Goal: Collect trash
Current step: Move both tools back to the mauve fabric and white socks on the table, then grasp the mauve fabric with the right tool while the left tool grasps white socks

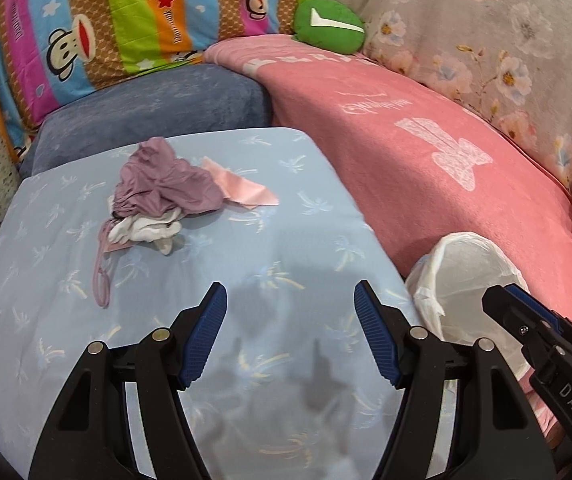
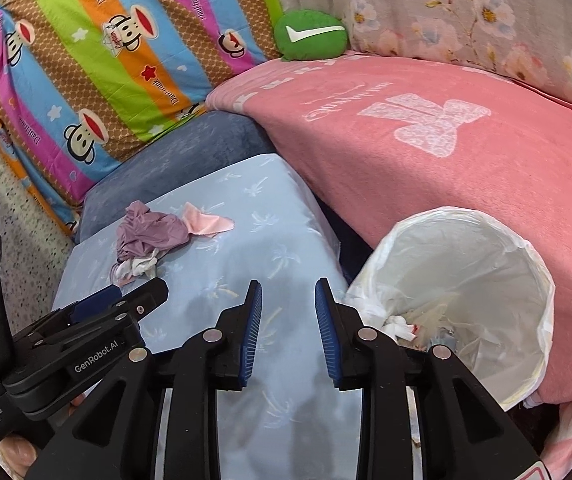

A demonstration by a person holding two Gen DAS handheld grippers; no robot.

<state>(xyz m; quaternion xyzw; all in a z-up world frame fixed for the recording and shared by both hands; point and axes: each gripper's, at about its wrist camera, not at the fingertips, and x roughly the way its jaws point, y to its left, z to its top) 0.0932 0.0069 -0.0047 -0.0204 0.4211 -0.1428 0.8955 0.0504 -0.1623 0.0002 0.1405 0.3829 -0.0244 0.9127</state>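
A pile of trash lies on the light blue cushion (image 1: 245, 248): a crumpled purple cloth (image 1: 161, 184), a pink scrap (image 1: 241, 192) and white crumpled paper (image 1: 145, 232). The pile also shows in the right wrist view (image 2: 153, 232). My left gripper (image 1: 290, 296) is open and empty, hovering over the cushion, below and to the right of the pile. My right gripper (image 2: 288, 292) is open and empty, between the cushion (image 2: 253, 240) and the white-lined trash bin (image 2: 466, 248). The bin holds some crumpled paper (image 2: 400, 326). The bin also shows in the left wrist view (image 1: 470, 272).
A pink blanket (image 1: 426, 152) lies right of the cushion, behind the bin. A dark blue cushion (image 1: 157, 112) sits behind the light blue one. Striped monkey-print bedding (image 1: 105, 32), a green pillow (image 1: 328, 26) and floral fabric (image 1: 486, 40) line the back.
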